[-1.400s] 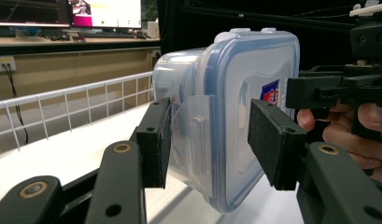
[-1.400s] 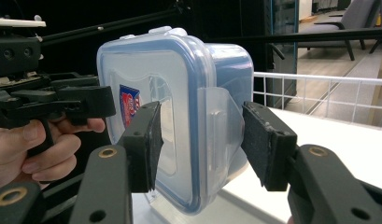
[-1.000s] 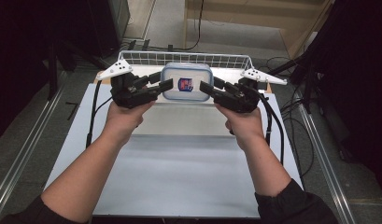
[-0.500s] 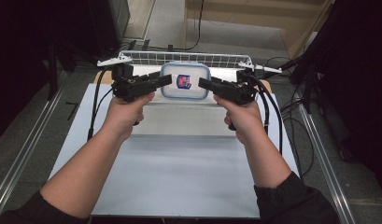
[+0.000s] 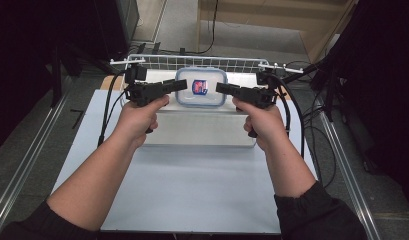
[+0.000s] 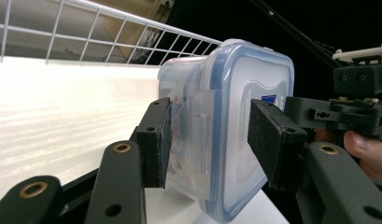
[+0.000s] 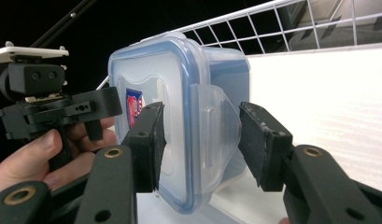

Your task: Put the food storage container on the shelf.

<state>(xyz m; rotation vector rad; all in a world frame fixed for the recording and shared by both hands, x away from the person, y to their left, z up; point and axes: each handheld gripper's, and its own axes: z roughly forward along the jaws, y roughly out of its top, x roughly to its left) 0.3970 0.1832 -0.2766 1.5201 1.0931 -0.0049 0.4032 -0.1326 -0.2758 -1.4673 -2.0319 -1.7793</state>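
We observe lidded container [image 5: 200,87] between left gripper [image 5: 178,85] and right gripper [image 5: 223,88], before wire rack [image 5: 192,62]. Both jaws spread, straddling side latches [image 7: 216,135], not pinching.

A clear, glossy plastic container [image 6: 198,135] with blue-rimmed lid [image 7: 146,84] is seen beside a white-coated wire basket [image 5: 202,62], matt black gripper pads [image 6: 268,135] and a smooth matt table [image 5: 192,185].

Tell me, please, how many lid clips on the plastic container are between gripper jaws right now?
2: one clip sits between the left gripper jaws, another clip between the right gripper jaws. Other clips on the container may be hidden.
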